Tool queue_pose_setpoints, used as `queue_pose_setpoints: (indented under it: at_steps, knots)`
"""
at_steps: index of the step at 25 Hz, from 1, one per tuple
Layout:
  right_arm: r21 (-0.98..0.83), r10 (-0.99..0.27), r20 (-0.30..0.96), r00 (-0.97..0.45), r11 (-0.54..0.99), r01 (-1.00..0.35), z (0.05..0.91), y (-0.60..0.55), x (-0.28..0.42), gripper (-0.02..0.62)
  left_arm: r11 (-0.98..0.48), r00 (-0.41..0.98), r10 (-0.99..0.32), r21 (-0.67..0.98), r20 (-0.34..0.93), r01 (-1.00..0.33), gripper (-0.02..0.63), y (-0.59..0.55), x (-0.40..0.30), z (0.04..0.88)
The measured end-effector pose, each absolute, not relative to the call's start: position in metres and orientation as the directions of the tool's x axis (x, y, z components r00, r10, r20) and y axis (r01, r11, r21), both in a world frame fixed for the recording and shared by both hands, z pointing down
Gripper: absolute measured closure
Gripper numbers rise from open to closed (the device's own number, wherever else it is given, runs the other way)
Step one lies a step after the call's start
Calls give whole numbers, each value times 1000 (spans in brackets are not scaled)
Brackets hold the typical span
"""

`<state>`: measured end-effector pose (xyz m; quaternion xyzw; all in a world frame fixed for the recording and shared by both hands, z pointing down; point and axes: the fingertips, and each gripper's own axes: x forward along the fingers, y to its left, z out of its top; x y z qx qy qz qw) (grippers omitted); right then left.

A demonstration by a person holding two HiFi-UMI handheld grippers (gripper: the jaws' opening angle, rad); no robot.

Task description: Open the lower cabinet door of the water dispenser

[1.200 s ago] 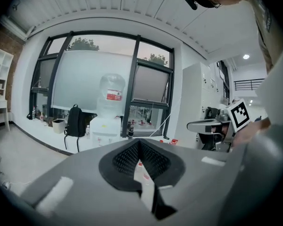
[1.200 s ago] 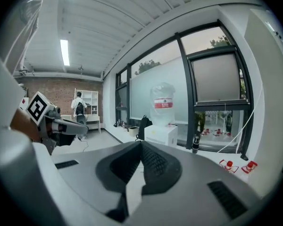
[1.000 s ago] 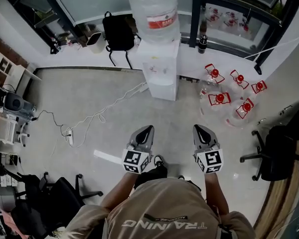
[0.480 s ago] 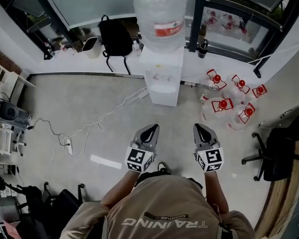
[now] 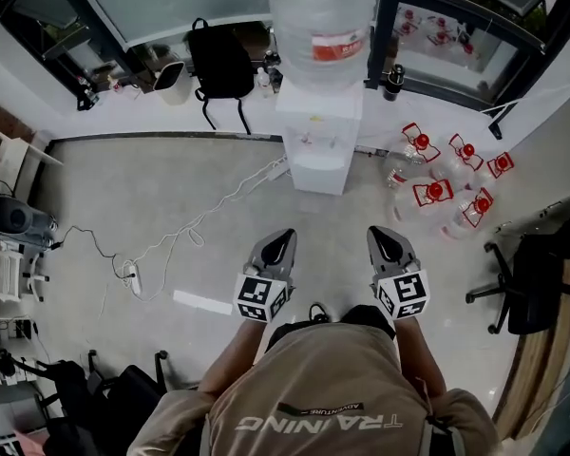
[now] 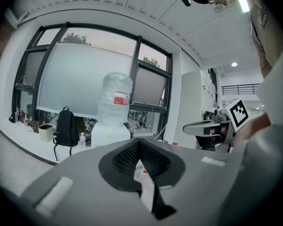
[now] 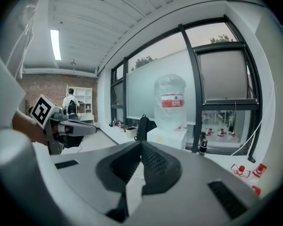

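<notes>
Water dispenser (image 5: 315,145) stands upright, front toward the person (image 5: 313,402), bottle (image 5: 323,17) on top

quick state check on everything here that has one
lower cabinet door: shut
water bottle: upright on the water dispenser
left gripper: shut, empty
right gripper: shut, empty
backpack: standing upright

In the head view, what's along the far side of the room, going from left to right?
White bin → black backpack → water dispenser → dark flask → red-capped water jugs.
</notes>
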<state>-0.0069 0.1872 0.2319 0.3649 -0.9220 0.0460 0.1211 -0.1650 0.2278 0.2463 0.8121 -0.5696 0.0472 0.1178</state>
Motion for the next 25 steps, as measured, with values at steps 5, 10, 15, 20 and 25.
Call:
queue_pose_setpoints:
  at_steps: [5, 10, 15, 20, 25]
  knots:
    - [7, -654, 263, -709, 736, -677, 227, 178, -15, 586, -297, 336, -914, 191, 227, -936, 604, 227, -171, 258]
    - [-2, -639, 310, -704, 740, -673, 244, 166, -13, 585, -253, 304, -918, 214, 255, -944, 604, 223, -175, 269]
    - [-55, -597, 310, -740, 765, -641, 264, 137, -14, 586, -208, 256, -923, 189, 287, -960, 604, 196, -181, 277]
    - [-54, -596, 286, -750, 772, -634, 264, 81, -22, 586, -213, 254, -920, 163, 298, -963, 604, 150, -183, 269]
    - [-71, -629, 270, -729, 742, -666, 267, 19, 3, 586, -268, 292, -914, 122, 283, -956, 604, 79, -155, 256]
